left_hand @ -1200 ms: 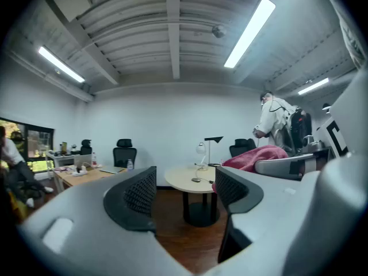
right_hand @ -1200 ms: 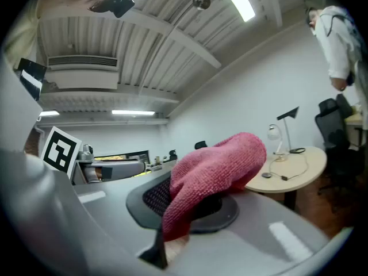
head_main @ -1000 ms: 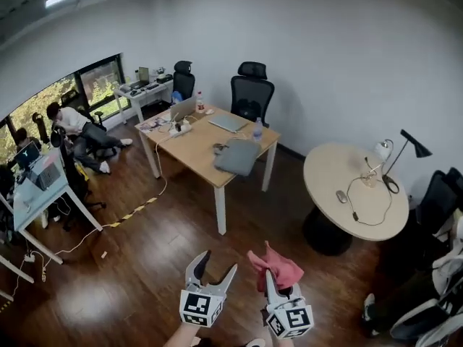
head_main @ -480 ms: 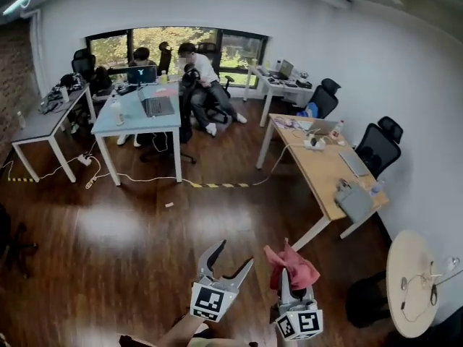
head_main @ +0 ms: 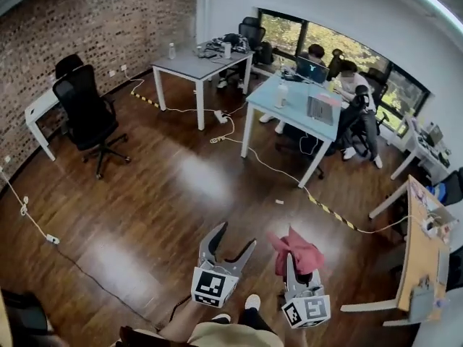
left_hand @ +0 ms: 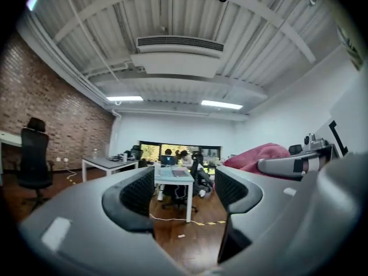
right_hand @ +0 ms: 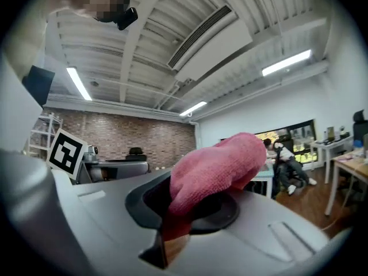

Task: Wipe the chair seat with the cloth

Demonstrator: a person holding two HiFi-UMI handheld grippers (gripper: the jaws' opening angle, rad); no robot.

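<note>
Pink cloth (head_main: 298,247), one, tight in right claw (head_main: 290,263); left claw (head_main: 236,236) apart, empty.

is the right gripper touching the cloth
Touching. The right gripper view shows the right gripper with its jaws clamped on the pink cloth.

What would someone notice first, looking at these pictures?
The pink cloth is bunched in the right gripper's shut jaws, low in the head view. Beside it the left gripper gapes empty. Far left, a black office chair stands by the brick wall.
</note>
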